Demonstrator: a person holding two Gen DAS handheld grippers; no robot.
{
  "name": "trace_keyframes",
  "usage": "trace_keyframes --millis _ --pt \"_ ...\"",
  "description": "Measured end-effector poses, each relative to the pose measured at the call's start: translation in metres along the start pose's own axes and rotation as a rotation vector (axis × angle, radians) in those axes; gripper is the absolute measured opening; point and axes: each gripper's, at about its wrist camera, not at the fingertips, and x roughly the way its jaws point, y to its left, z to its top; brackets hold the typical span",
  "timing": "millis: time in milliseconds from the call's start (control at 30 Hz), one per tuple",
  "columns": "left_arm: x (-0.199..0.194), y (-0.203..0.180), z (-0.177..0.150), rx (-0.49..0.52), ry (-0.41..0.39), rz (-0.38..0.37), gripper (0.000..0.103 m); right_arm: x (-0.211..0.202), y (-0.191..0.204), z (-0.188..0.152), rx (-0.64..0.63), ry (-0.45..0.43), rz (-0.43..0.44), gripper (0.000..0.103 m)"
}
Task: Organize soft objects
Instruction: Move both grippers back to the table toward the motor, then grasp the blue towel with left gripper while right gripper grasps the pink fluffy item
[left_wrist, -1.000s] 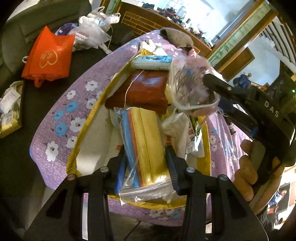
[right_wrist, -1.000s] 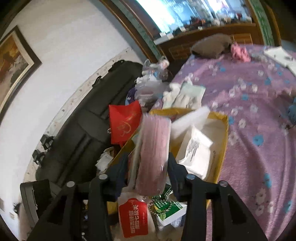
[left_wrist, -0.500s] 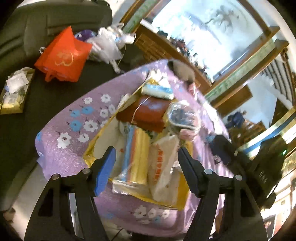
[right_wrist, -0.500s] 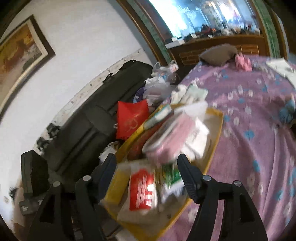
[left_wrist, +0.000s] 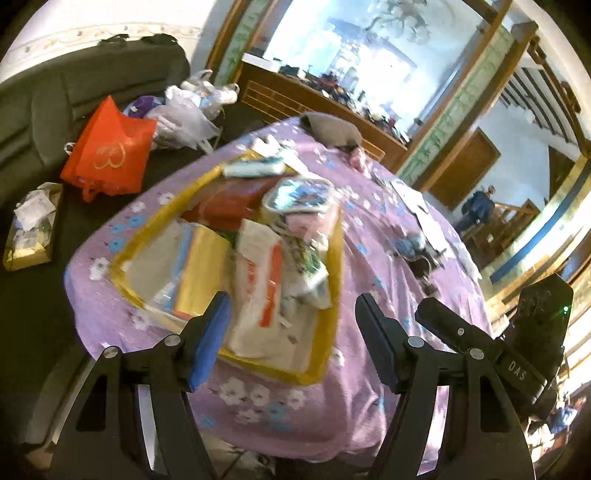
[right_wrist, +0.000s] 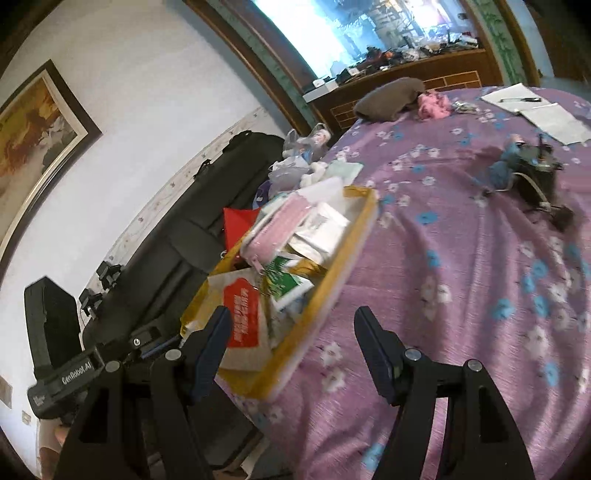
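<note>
The left tongs (left_wrist: 291, 314) stand wide apart with nothing between the jaws, hovering above the near edge of a yellow tray (left_wrist: 334, 266) that sits on a purple flowered cloth (left_wrist: 384, 236). The right tongs (right_wrist: 291, 332) are likewise released and empty, held over the same tray (right_wrist: 332, 291) from its right side. The soft things lie heaped in the tray: a yellow packet (left_wrist: 201, 266) at the near left, a white bag with red print (left_wrist: 258, 273) beside it, a dark red pouch (left_wrist: 225, 208) farther back, a clear pouch with pink contents (left_wrist: 301, 199) on top at the far right, and a pale blue pack (left_wrist: 255, 168) at the far rim. In the right wrist view the pink pouch (right_wrist: 279, 225) rests tilted over white packets (right_wrist: 321, 229), with a green and white pack (right_wrist: 286, 280) below it. A brown cushion (right_wrist: 388, 98) and a pink bundle (right_wrist: 432, 105) lie at the far end of the cloth, well apart from the tray. An orange bag (left_wrist: 109, 155) sits on the dark sofa (left_wrist: 55, 99) to the left
</note>
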Motion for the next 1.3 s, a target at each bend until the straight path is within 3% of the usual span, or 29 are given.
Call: trace_keyframes --millis 133,333,567,933,1100,1300 --pt "0.004 -0.022 -0.004 0.061 0.026 -0.005 0.070 -0.015 -0.011 -0.008 -0.008 -0.010 -0.010 0.069" --pt "0.022 -0.055 -0.004 0.162 0.086 -0.097 0.070 -0.027 -0.036 -0.004 0.033 -0.024 0.032 0.069" --pt "0.059 -0.090 0.009 0.209 0.130 -0.088 0.070 -0.032 -0.064 0.033 0.042 -0.053 0.041 0.068" --pt "0.123 -0.150 0.044 0.252 0.214 -0.150 0.070 -0.032 -0.125 0.141 0.012 -0.114 -0.044 0.068" --pt "0.163 -0.180 0.060 0.276 0.278 -0.173 0.070 -0.016 -0.165 0.151 0.079 -0.132 -0.016 0.068" --pt "0.208 -0.215 0.087 0.333 0.338 -0.196 0.070 -0.017 -0.191 0.147 0.127 -0.152 -0.056 0.068"
